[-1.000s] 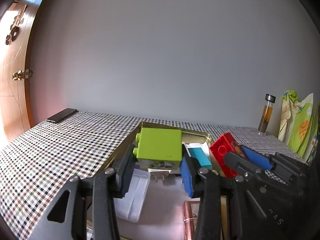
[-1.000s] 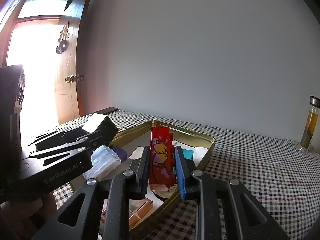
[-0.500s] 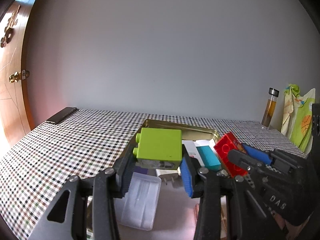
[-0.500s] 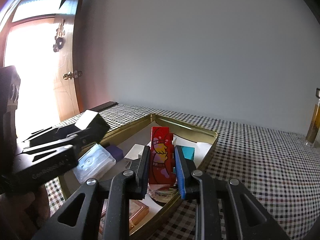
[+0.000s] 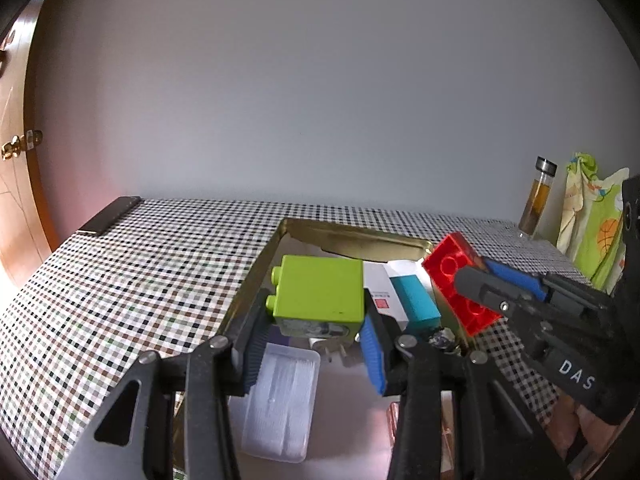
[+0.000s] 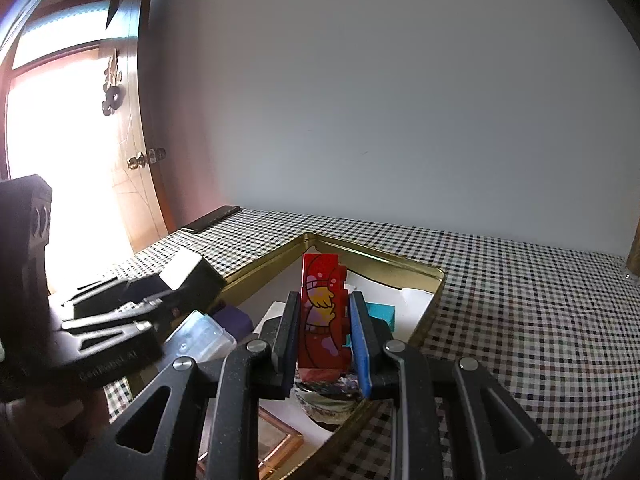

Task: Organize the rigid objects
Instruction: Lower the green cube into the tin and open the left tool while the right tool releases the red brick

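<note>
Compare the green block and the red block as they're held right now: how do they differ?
The green block is lime and plain on its big face; the red block carries a cartoon print. The left gripper grips the green block lying sideways, studs pointing left; the right gripper holds the red block standing tall on end. The green block looks squarer, the red block narrower. Both are studded toy bricks, clamped above the gold tin.

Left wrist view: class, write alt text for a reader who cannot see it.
The left tongs grip a green block above a gold tin on a checked tablecloth. At right, the right tongs hold a red block.
</note>
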The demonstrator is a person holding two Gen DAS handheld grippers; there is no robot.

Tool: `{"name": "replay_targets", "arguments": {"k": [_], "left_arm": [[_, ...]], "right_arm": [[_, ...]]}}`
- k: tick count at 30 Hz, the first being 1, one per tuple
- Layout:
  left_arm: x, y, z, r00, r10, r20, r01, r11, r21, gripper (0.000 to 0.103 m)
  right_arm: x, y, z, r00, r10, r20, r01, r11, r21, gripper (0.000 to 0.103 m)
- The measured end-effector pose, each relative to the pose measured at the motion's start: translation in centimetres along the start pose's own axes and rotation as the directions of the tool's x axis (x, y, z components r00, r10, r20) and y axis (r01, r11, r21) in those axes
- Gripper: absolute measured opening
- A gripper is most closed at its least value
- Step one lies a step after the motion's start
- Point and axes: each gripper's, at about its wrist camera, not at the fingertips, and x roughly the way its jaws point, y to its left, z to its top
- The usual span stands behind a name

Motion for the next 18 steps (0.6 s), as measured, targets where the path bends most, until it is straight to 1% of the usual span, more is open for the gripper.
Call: {"name": "replay_targets", "arguments": {"k": [2,4,6,8,18], "left_arm": [[0.0,-0.2,0.1,1.0,-0.001,-0.006,0.001,1.0,0.004,0.041],[0.2,-0.2,0.2,1.0,-0.004,-0.029,0.004,1.0,0.01,0.041],[0.5,-0.1,0.3,0.998,-0.028,-0.059,0.028,1.0,-0.004,0.041],[0.6,-0.1,0.2,0.997,-0.022,-0.073,0.022,1.0,0.005,0.041],[0.9,-0.2,-0.6,0.991,-0.02,-0.135,0.025,0.999,0.038,0.041]], "right_arm": [[-0.1,0.4,0.1,1.0,0.008,-0.004,-0.008,1.0,-0.002,0.026],[0.0,0.8,0.1,1.0,0.007,-0.01,-0.007,1.0,-0.013,0.026],[0.3,1.0,0.0,0.999,-0.004,-0.037,0.003,1.0,-0.018,0.026],[0.5,1.0,0.0,0.999,0.012,-0.052,-0.012,1.0,-0.012,0.026],[1.6,2.4,-0.6,0.989,0.02,-0.148,-0.026,0.999,-0.037,0.026]]}}
